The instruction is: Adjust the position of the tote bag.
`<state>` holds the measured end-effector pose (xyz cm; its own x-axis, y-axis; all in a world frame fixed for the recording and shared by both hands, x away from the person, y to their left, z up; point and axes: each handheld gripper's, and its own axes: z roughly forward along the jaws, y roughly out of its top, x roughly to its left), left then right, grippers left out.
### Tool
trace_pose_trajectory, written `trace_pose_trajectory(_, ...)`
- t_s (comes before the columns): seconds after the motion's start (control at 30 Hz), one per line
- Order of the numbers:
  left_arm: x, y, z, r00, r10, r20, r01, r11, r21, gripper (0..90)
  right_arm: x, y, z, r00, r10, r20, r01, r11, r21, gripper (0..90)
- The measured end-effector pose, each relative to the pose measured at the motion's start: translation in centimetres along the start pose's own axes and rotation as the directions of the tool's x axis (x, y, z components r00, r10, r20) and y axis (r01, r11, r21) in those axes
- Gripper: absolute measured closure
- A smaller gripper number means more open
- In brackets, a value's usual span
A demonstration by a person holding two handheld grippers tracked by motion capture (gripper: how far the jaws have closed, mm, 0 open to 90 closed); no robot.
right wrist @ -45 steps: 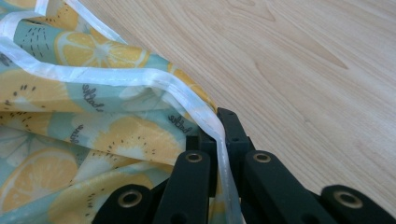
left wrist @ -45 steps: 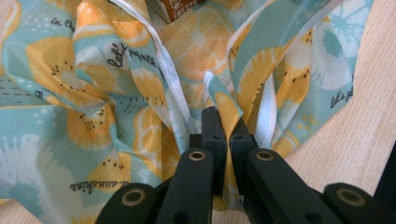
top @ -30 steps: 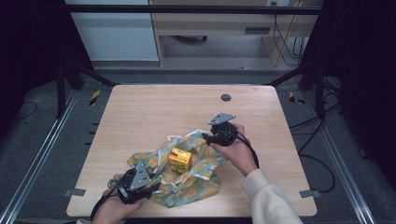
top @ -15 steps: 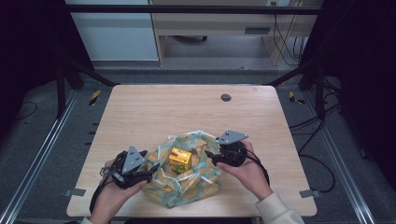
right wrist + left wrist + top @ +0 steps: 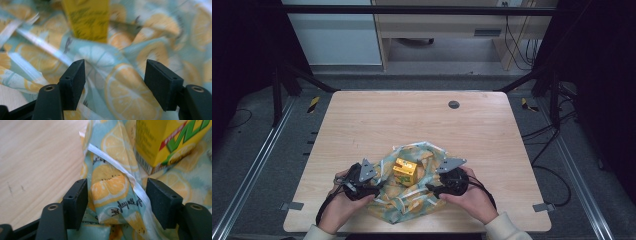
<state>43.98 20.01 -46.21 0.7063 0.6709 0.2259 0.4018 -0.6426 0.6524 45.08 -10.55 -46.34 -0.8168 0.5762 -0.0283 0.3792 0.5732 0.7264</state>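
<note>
My wooden table (image 5: pixel 412 125) stands on grey floor (image 5: pixel 257 150). Both hand-held grippers, left (image 5: pixel 374 189) and right (image 5: pixel 432 189), have closed in on the lemon-print cloth (image 5: pixel 412 200) near the front edge. Their jaws gape, released, cloth folds between them.

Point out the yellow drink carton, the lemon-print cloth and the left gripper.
yellow drink carton (image 5: pixel 406 171), high view, on its top face.
lemon-print cloth (image 5: pixel 110 186), left gripper view, on the raised fold between the jaws.
left gripper (image 5: pixel 374 189), high view, midway between its fingertips.
</note>
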Motion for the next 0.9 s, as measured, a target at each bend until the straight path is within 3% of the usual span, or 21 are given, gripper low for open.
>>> trace_pose_trajectory(0.07, -0.1, -0.1, 0.3, 1.0, -0.004, 0.008, 0.004, 0.9999, 0.012, 37.5, 0.6, -0.3, 0.4, 0.9997, -0.023, -0.009, 0.023, 1.0, 0.02, 34.2)
trace_pose_trajectory(0.1, -0.1, -0.1, 0.4, 1.0, 0.002, -0.002, -0.002, 1.0, 0.009, 40.6, 0.7, -0.3, 0.6, 0.9997, -0.024, -0.012, 0.024, 0.999, 0.023, 38.9)
trace_pose_trajectory(0.23, -0.1, 0.0, 0.2, 0.9998, 0.016, -0.014, -0.016, 0.9999, 0.0, 57.2, 1.3, -0.3, 1.0, 0.9955, -0.086, -0.04, 0.088, 0.995, 0.051, 68.2)
trace_pose_trajectory(0.3, -0.2, 0.0, 0.0, 0.9995, 0.029, -0.015, -0.029, 0.9996, -0.001, 66.1, 1.2, -0.3, 0.8, 0.9945, -0.09, -0.054, 0.093, 0.994, 0.062, 81.7)
trace_pose_trajectory(0.37, -0.2, 0.0, -0.1, 0.9995, 0.027, -0.017, -0.027, 0.9996, -0.009, 72.2, 1.0, -0.4, 0.5, 0.9943, -0.087, -0.061, 0.091, 0.994, 0.054, 88.4)
trace_pose_trajectory(0.5, -0.2, -0.1, -0.2, 0.9991, 0.039, -0.016, -0.039, 0.9992, 0.005, 81.4, 0.7, -0.7, -0.5, 0.9922, -0.093, -0.083, 0.097, 0.994, 0.051, 90.0)
trace_pose_trajectory(0.6, -0.3, -0.3, -0.1, 0.9976, 0.068, -0.008, -0.068, 0.9967, 0.045, 86.6, 0.8, -1.5, -1.1, 0.9876, -0.11, -0.111, 0.119, 0.99, 0.073, 90.0)
trace_pose_trajectory(0.9, -0.3, -0.8, 0.8, 0.9963, 0.086, -0.002, -0.086, 0.9913, 0.1, 88.6, 0.6, -2.8, -0.9, 0.9853, -0.105, -0.134, 0.123, 0.984, 0.132, 90.0)
